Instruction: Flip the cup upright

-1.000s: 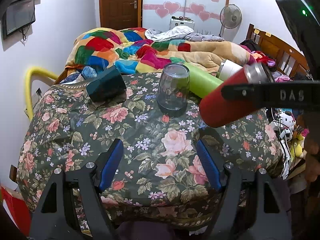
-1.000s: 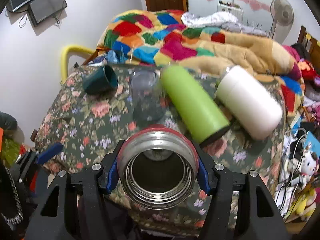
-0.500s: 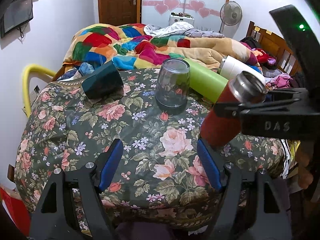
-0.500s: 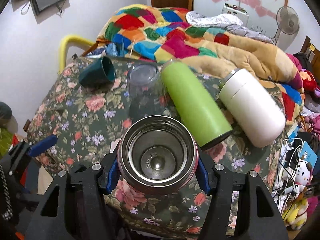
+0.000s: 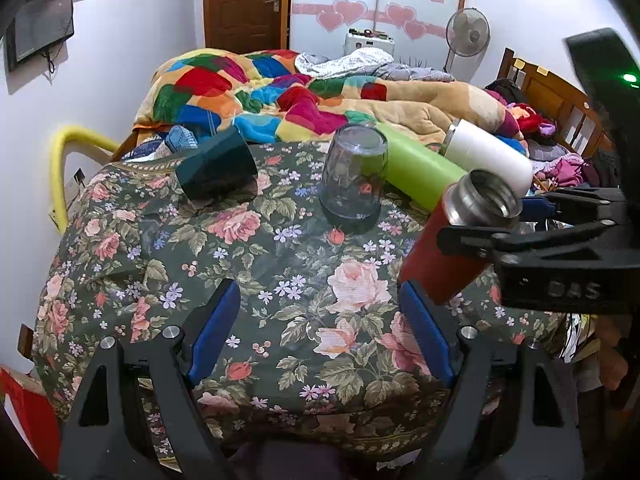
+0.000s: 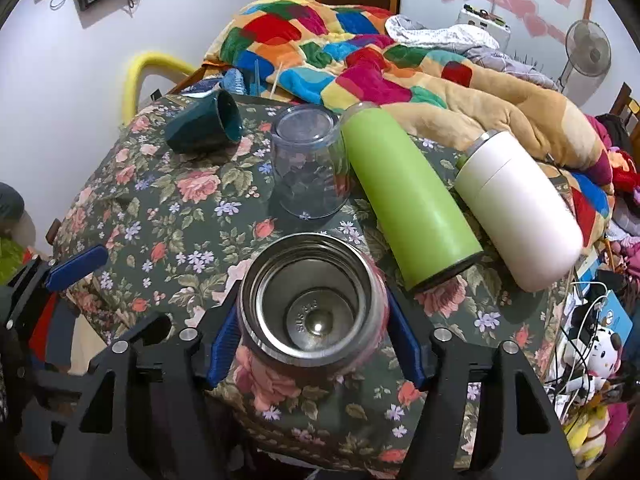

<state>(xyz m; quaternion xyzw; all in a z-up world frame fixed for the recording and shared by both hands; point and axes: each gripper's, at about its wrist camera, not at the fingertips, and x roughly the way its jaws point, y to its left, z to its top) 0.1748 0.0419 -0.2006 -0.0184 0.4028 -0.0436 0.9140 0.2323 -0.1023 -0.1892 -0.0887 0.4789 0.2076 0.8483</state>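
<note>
My right gripper (image 6: pixel 314 344) is shut on a red steel-lined cup (image 5: pixel 448 248) near its rim. The cup is tilted, mouth up and leaning right, its base close to the floral tablecloth (image 5: pixel 160 248); I cannot tell whether it touches. In the right wrist view I look straight into its open mouth (image 6: pixel 316 312). My left gripper (image 5: pixel 320 332) is open and empty over the table's near edge, left of the red cup.
A clear glass (image 5: pixel 354 176) stands upside down mid-table. A dark teal mug (image 5: pixel 218 170), a green bottle (image 6: pixel 408 196) and a white bottle (image 6: pixel 520 204) lie on their sides behind. A bed with a colourful quilt (image 5: pixel 256 92) is beyond the table.
The red cup swung from lying nearly level to a steep tilt with its mouth up, and came down toward the table. The left gripper stayed put.
</note>
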